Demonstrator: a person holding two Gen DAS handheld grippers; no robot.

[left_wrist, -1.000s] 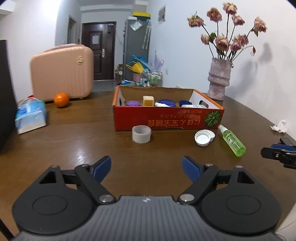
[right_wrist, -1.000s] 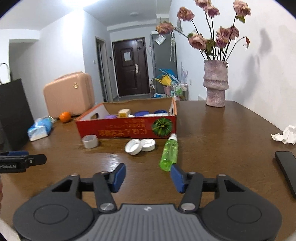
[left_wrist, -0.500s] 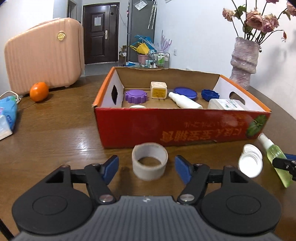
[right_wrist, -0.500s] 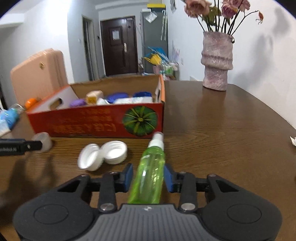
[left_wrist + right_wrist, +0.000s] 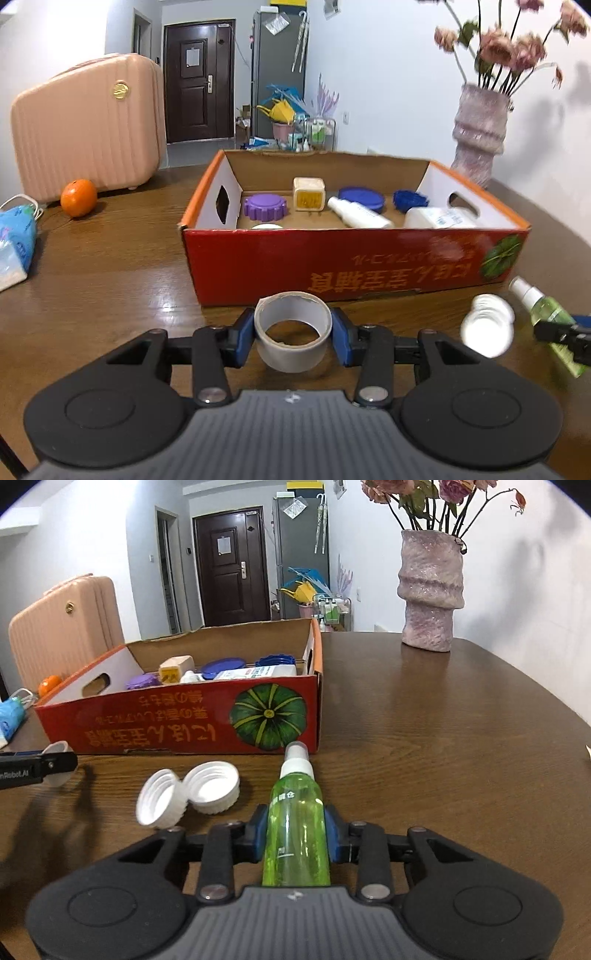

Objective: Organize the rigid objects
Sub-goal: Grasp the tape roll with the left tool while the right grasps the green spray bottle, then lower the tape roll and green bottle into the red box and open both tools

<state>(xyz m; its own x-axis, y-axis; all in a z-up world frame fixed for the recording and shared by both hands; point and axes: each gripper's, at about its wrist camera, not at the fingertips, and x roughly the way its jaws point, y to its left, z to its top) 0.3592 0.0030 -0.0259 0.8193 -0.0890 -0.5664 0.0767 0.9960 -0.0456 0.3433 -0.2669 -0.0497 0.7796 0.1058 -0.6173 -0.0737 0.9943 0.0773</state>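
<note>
My left gripper [image 5: 293, 334] is shut on a grey tape roll [image 5: 293, 330], just in front of the red cardboard box [image 5: 354, 266]. My right gripper [image 5: 296, 832] is shut on a green spray bottle [image 5: 296, 834] that points at the box [image 5: 177, 723]. Two white caps [image 5: 192, 792] lie left of the bottle; they also show in the left wrist view [image 5: 487, 328]. The box holds a purple lid [image 5: 265, 206], a yellow cube [image 5: 309, 194], a white bottle [image 5: 360, 218], blue lids [image 5: 362, 195] and a white container [image 5: 439, 218].
A pink suitcase [image 5: 88, 125], an orange [image 5: 78, 197] and a blue tissue pack [image 5: 14, 240] sit at the left on the brown table [image 5: 443, 738]. A vase of dried flowers [image 5: 430, 590] stands at the far right.
Both grippers moved forward and closed: the left on the tape roll, the right on the green bottle. The box looks nearer in both views.
</note>
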